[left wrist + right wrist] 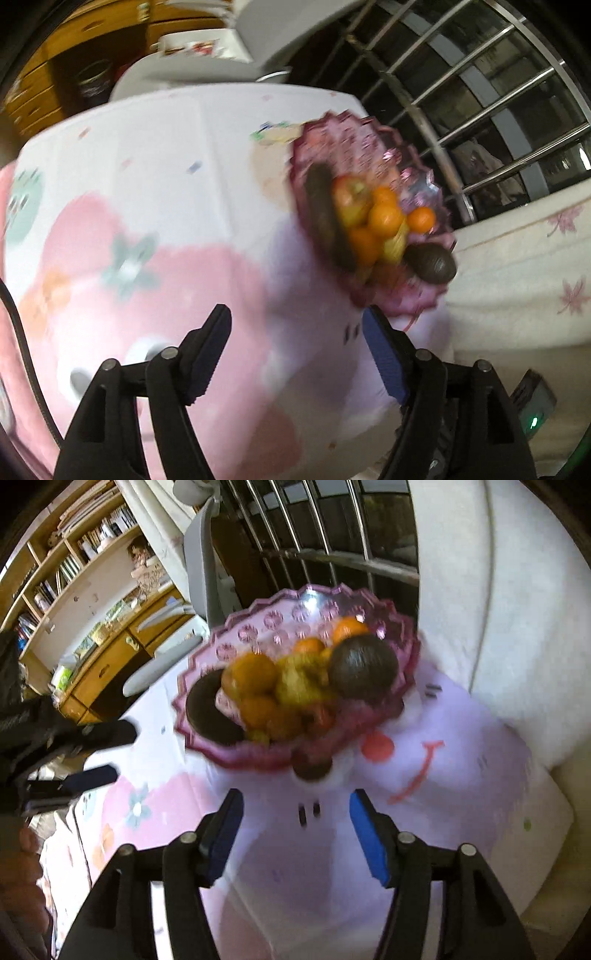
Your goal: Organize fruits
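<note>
Fruit fills the pink bowl (258, 627), which stands on the patterned cloth (461, 775): oranges (255, 674), a dark round fruit (364, 666) and a long dark one (325, 214) at the rim. In the right wrist view the bowl is at 12 o'clock from the right gripper (295, 830); its jaws are apart, with nothing between them. The left gripper (295, 350) is also open and empty; the bowl is at 1 o'clock from it. Both views are blurred.
</note>
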Tool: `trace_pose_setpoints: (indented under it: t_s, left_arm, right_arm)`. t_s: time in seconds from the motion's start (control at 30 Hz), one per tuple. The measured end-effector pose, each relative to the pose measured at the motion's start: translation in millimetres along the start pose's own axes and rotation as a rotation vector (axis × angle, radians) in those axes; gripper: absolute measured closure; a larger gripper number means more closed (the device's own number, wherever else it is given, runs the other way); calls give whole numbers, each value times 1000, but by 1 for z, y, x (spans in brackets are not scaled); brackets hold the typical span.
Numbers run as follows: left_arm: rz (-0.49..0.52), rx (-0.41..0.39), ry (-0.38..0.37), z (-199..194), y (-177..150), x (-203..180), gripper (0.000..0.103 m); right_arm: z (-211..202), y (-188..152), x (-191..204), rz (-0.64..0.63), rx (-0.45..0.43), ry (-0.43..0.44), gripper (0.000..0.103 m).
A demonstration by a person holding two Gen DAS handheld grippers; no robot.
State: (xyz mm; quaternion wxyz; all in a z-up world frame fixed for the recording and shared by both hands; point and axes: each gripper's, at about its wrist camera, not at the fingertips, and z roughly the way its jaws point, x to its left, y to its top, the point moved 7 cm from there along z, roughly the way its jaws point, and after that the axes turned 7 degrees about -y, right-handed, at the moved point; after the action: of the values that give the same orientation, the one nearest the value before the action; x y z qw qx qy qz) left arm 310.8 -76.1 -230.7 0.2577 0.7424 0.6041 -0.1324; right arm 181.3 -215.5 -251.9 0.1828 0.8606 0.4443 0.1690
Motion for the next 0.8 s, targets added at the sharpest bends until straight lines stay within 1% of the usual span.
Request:
trace_pose_setpoints:
  t_s: [0.03,0.13,0.27,0.37,0.43,0.5,0.57,0.63,0.67,0.73,0.8]
  left_arm:
    - [-13,-5,15,-9,-17,7,27]
    - [-37,-3,60,-27,-56,22,27]
    - [-75,-3,100,-56,-115,39,23]
    - [-80,1,142,-73,-150,46,23]
    - [-70,2,139,-82,-172,42,23]
    - [-54,1,142,-89,-185,34,23]
    - [-35,-27,141,-101,-197,23,23]
    - [-21,-66,138,-115,-205,10,22]
    - [-10,-86,142,-121,-208,4,21]
    - [36,-140,154,-133,-211,-14,14]
    - [83,-177,182,-142,-214,-30,13]
  right_arm:
    - [-2,-8,-2,-3,12,-2,30]
    - [-11,-36,-7,-17,64,-16,27]
    - [-21,-74,-16,-25,158,-8,22]
    - [-34,-94,-19,-38,207,12,19]
    - [-44,-102,-22,-62,238,21,17]
    - [-58,-104,-25,-76,242,43,17]
    - [-74,-102,-28,-93,221,54,16]
    - [-90,-97,-30,-141,202,63,15]
    - [-97,-95,-31,-172,197,66,15]
    - [-112,-93,-31,-268,195,74,15]
    - [-124,-94,-29,-368,199,83,15]
